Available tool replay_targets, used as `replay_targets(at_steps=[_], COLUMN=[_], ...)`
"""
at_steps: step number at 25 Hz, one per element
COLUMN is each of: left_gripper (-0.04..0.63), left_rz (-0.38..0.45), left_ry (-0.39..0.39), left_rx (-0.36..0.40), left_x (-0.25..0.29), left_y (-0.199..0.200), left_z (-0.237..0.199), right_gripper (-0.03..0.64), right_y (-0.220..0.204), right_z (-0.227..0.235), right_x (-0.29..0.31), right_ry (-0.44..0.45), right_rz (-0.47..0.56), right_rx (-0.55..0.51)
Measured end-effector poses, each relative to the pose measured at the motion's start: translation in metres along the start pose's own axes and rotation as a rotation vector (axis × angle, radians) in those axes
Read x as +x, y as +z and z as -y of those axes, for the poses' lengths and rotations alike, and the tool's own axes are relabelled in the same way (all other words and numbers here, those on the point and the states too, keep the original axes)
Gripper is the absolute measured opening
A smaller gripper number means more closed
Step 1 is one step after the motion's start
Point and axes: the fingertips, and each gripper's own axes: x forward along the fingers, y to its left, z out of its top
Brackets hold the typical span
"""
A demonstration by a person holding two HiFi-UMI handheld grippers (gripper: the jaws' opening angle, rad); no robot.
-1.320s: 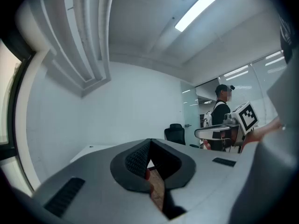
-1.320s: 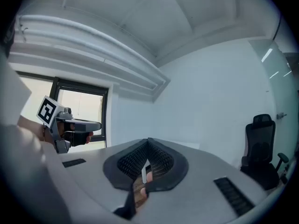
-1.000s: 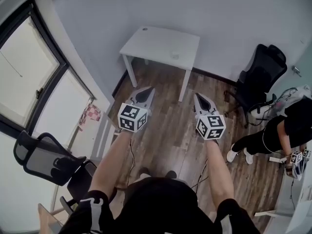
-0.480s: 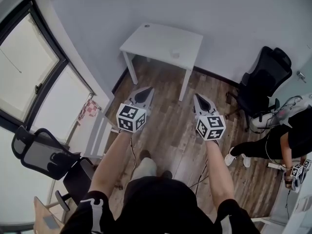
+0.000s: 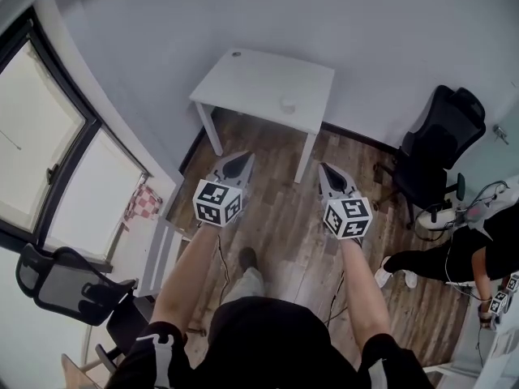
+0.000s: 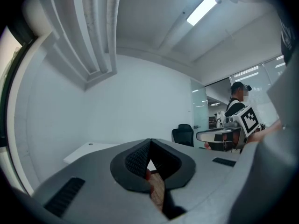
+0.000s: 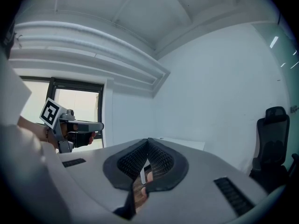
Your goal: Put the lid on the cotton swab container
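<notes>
A white table (image 5: pixel 263 83) stands against the far wall. A small pale object (image 5: pixel 287 101) sits near its right front corner, too small to identify, and a tiny dark-rimmed spot (image 5: pixel 236 53) lies at its back left. No lid can be made out. My left gripper (image 5: pixel 241 158) and right gripper (image 5: pixel 329 170) are held side by side over the wooden floor, well short of the table. Both are shut with nothing between the jaws. In the left gripper view the left gripper's (image 6: pixel 149 142) jaws meet at the tip. The right gripper's (image 7: pixel 147 141) do the same in the right gripper view.
A black office chair (image 5: pixel 438 136) stands right of the table. Another person (image 5: pixel 454 245) crouches at the right edge. A second black chair (image 5: pixel 65 274) and a white low rack (image 5: pixel 162 245) are by the window on the left.
The view has shifted forward and the table sits a little lower and closer in frame. One of my feet has stepped ahead. Both grippers stay shut and level.
</notes>
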Motion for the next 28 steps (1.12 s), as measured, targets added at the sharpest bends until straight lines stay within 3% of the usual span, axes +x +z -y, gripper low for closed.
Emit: replay_targets(at_steps=[14,28], left_gripper=[0.018,0.018], left_rz=[0.008,-0.002], left_ry=[-0.089,-0.13], left_rx=[-0.039,-0.091], left_x=[0.099,0.152], left_y=[0.002,-0.015], left_z=[-0.143,-0.198], right_gripper=[0.014,0.014], right_y=[0.006,-0.01], right_z=[0.01,0.032], right_x=[0.165,0.231], right_ry=[-0.068,-0.118], right_rz=[-0.019,-0.042], right_rx=[0.004,0.023])
